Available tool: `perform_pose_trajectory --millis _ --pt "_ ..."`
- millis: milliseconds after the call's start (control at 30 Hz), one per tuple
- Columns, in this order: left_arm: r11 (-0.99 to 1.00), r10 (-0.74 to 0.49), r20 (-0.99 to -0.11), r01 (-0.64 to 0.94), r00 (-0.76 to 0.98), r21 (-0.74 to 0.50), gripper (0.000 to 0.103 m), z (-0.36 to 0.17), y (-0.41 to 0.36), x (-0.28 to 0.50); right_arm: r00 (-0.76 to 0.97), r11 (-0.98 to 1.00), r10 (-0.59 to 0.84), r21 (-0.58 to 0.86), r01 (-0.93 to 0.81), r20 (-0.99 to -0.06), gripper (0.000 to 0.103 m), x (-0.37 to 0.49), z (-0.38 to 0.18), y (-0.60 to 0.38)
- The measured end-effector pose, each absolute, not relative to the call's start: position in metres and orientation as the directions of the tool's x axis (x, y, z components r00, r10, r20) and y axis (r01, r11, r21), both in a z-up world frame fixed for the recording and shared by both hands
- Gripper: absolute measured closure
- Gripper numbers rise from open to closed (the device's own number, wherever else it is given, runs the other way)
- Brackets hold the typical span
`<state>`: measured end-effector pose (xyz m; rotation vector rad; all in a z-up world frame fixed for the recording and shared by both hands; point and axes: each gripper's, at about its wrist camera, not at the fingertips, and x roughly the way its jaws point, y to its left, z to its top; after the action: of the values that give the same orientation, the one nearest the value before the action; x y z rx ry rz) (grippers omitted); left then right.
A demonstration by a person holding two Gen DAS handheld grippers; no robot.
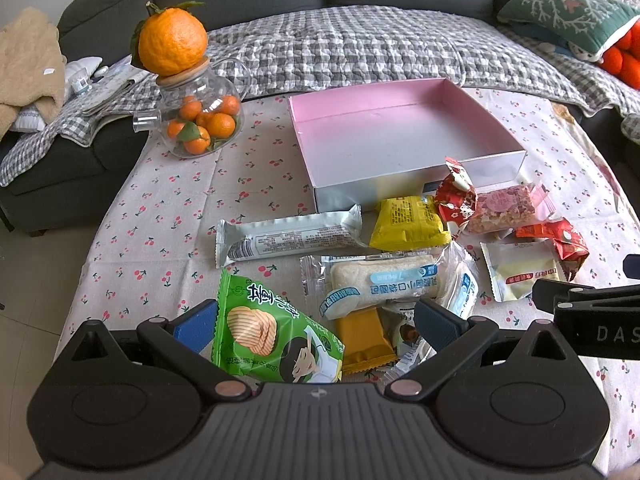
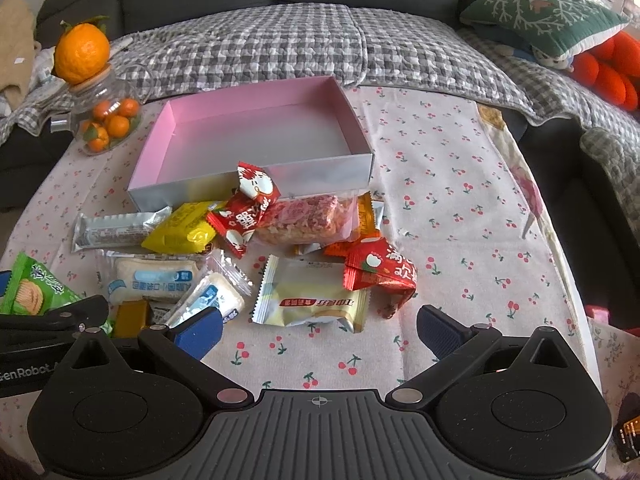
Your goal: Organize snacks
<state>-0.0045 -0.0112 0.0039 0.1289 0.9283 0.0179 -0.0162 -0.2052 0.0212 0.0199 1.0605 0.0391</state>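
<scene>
Snacks lying loose on the cherry-print tablecloth (image 2: pixel 440 184), just in front of the pink box (image 2: pixel 256 128).

I am holding my left gripper (image 1: pixel 316 326) with fingers apart around the green chip bag (image 1: pixel 272 336), which is sitting between the blue pads; whether they are touching it I cannot tell. My right gripper (image 2: pixel 320 330) is hovering spread wide over bare cloth, just short of the pale yellow packet (image 2: pixel 312 300). The red packets (image 2: pixel 380 268), yellow bag (image 2: pixel 184 230) and silver bar (image 2: pixel 116 230) are crowding the box's front wall. A glass jar of oranges (image 2: pixel 104 120) is standing to its left.
</scene>
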Motion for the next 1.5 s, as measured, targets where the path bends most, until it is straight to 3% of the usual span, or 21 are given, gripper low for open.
perform_pose_trajectory --millis 967,1300,1500 --pt "0.989 -0.011 -0.822 0.129 0.569 0.077 0.001 0.012 0.004 0.015 0.431 0.993 0.108 0.077 -0.088 -0.896 0.000 0.026 0.028 -0.218" --pt "0.983 -0.130 -0.862 0.179 0.490 -0.046 0.002 0.006 0.027 0.059 0.372 0.978 0.206 0.203 -0.048 -0.905 0.000 0.062 0.021 -0.241" --pt "0.974 -0.221 -0.873 0.142 0.435 -0.176 0.014 -0.009 0.049 0.079 0.386 0.942 0.331 0.327 -0.079 -0.861 0.001 0.071 0.013 -0.238"
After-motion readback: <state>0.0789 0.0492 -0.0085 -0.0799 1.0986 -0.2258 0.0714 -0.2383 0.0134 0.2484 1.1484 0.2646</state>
